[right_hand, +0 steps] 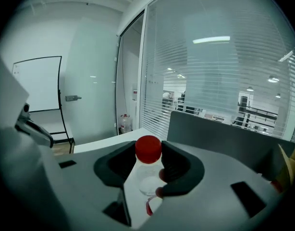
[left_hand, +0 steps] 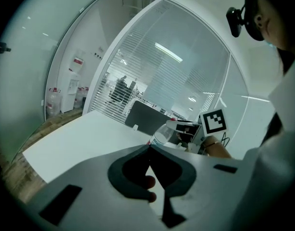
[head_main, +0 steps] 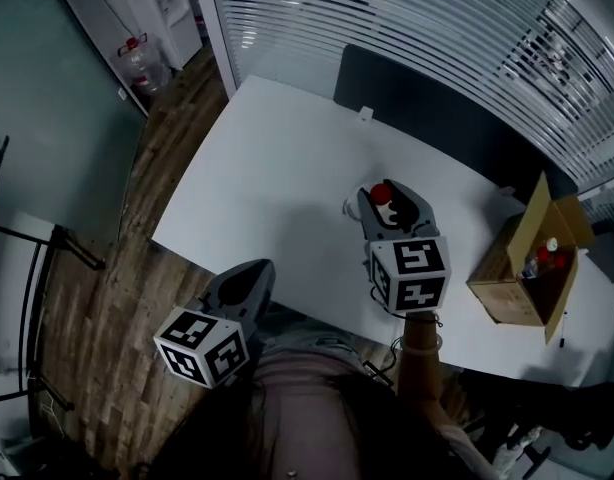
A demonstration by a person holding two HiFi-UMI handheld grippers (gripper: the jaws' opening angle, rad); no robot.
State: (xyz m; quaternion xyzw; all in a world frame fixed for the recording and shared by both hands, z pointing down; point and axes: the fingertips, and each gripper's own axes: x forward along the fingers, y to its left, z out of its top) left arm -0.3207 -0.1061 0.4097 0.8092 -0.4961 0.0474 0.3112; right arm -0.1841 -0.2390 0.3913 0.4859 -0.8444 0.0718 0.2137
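My right gripper [head_main: 389, 200] hangs over the middle of the white table [head_main: 267, 178], shut on a clear plastic bottle [head_main: 381, 196] with a red cap. In the right gripper view the bottle [right_hand: 148, 179] sits between the dark pads [right_hand: 178, 170], its cap at the fingertips of the right gripper [right_hand: 148, 150]. My left gripper [head_main: 257, 273] is low at the table's near edge, over the wooden floor, its jaws together and empty. The left gripper view has the left gripper [left_hand: 148, 147] pointing across the table at the bottle [left_hand: 163, 134] and the right gripper's marker cube [left_hand: 214, 121].
An open cardboard box [head_main: 522, 268] holding red-capped bottles stands at the table's right end. A dark partition panel [head_main: 427, 108] runs along the far edge, blinds behind it. A water dispenser [head_main: 162, 8] and jug [head_main: 147, 63] are far left; a black frame [head_main: 47, 258] stands on the floor.
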